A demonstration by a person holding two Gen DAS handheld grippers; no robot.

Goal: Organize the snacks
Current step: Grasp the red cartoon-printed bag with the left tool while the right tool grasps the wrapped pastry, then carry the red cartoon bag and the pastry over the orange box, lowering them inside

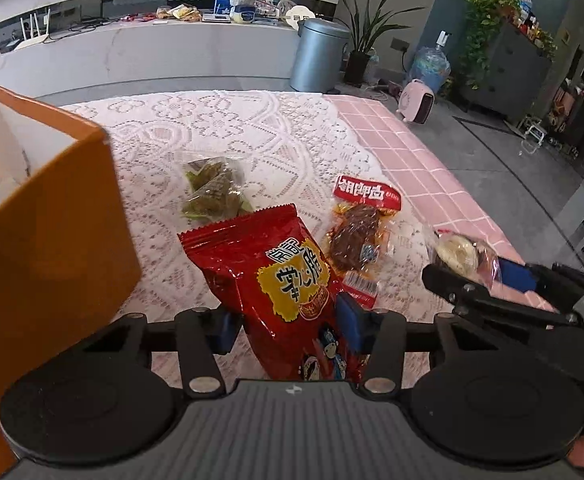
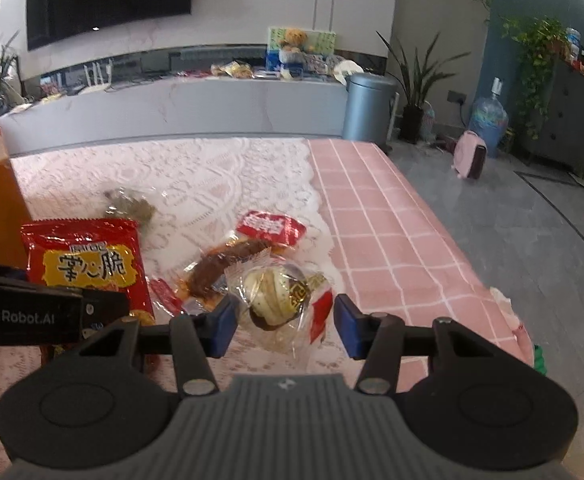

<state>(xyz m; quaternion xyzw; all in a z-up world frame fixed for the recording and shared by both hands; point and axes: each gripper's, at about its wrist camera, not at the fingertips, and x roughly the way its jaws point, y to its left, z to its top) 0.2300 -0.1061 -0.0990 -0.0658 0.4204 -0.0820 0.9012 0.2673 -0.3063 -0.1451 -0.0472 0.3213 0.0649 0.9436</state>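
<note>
Red foil fills the bottom centre of my left view: the red snack bag (image 1: 280, 292) stands between the blue pads of my left gripper (image 1: 288, 326), which press on its two sides, so I am gripping it. In the right view the same bag sits at lower left, behind my left tool's black arm.

My right gripper (image 2: 286, 326) has its jaws spread apart, with a clear-wrapped round pastry (image 2: 278, 296) lying between the pads; I cannot tell whether either pad touches the wrapper. In the left view that pastry shows at right centre, just by the right tool's tip.

Just beyond, in the middle of both frames, lies a brown meat snack (image 1: 354, 242) in a clear packet with a red header. Farther up, toward the centre left of the left view, rests a clear packet of green leaf-wrapped pieces (image 1: 212, 192). All these lie on a white lace cloth (image 1: 228, 120) over a pink checked tablecloth (image 2: 380, 216).

The orange box (image 1: 52, 240) with a white inside stands open at the left edge of the left view, close beside the red bag.
</note>
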